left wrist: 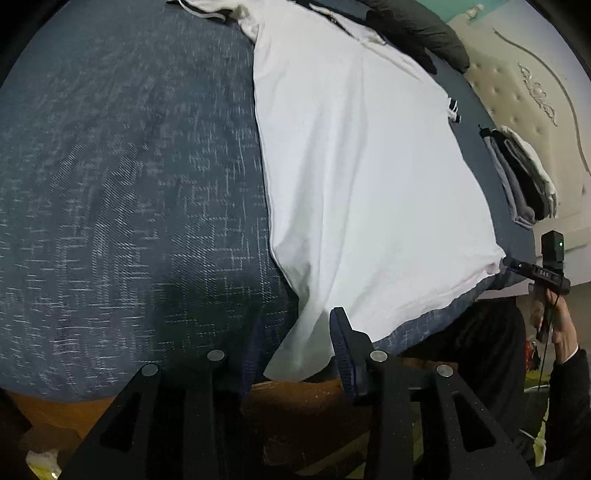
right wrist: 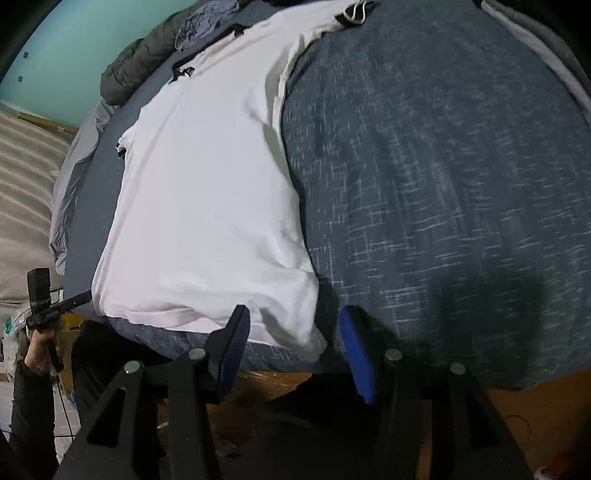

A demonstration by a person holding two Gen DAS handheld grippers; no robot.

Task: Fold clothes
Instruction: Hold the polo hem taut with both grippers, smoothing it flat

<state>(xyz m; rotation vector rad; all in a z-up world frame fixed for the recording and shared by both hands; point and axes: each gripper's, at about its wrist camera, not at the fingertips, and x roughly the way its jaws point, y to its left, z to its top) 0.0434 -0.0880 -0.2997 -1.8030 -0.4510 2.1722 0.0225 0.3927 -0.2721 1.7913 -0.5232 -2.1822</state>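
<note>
A white shirt with black trim (left wrist: pixel 362 158) lies spread flat on the blue bed cover (left wrist: pixel 122 192), its hem at the near bed edge. It also shows in the right wrist view (right wrist: pixel 207 192). My left gripper (left wrist: pixel 295 347) is open, its jaws on either side of the hem's left corner, which hangs over the edge. My right gripper (right wrist: pixel 291 343) is open, its jaws on either side of the hem's right corner. The right gripper also shows in the left wrist view (left wrist: pixel 517 264), at the shirt's far corner.
A stack of folded clothes (left wrist: pixel 524 173) sits by the padded headboard (left wrist: pixel 532 92). A dark jacket (left wrist: pixel 417 33) lies beyond the shirt's collar. A grey garment (right wrist: pixel 535 44) lies at the bed's right. The wooden bed frame (left wrist: pixel 306 413) runs below the cover.
</note>
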